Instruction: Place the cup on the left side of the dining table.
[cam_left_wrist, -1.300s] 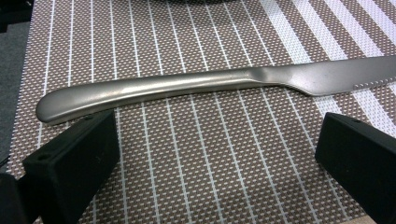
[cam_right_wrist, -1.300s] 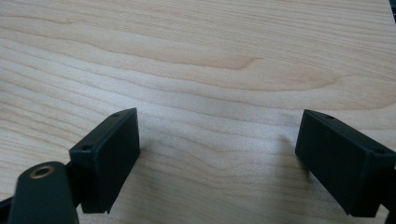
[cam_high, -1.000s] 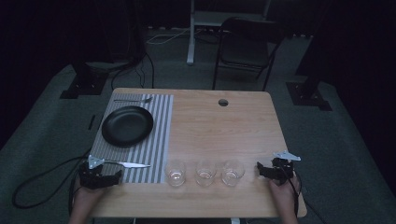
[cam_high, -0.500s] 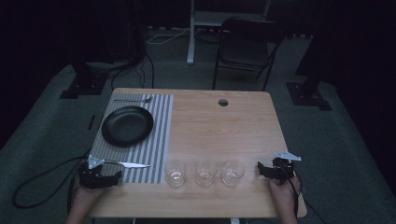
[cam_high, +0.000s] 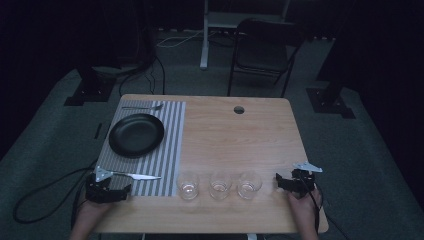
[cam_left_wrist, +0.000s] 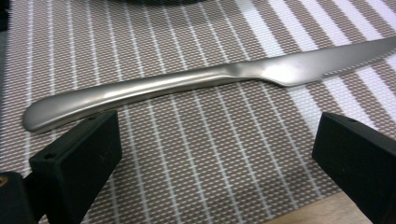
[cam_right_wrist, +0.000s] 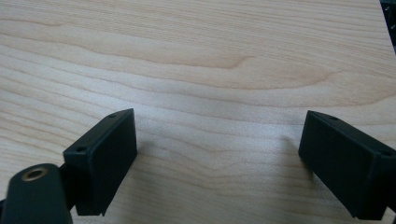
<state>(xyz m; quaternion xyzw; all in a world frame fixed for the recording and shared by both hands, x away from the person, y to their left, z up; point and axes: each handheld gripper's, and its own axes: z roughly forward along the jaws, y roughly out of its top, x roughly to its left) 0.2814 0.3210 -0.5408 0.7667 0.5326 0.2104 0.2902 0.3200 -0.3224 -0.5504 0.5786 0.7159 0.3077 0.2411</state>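
Three clear drinking glasses (cam_high: 218, 184) stand in a row at lower centre of the high view; I cannot tell if they hold anything. A black plate (cam_high: 136, 134) sits bare on the striped placemat (cam_high: 170, 150), left of centre, with a fork (cam_high: 142, 107) above it. My left gripper (cam_left_wrist: 219, 158) has its jaws wide apart, holding nothing, just short of the table knife (cam_left_wrist: 187, 84). My right gripper (cam_right_wrist: 219, 158) is equally spread over bare wooden table (cam_right_wrist: 196, 56). A chair (cam_high: 265, 50) stands in the dark, upper centre.
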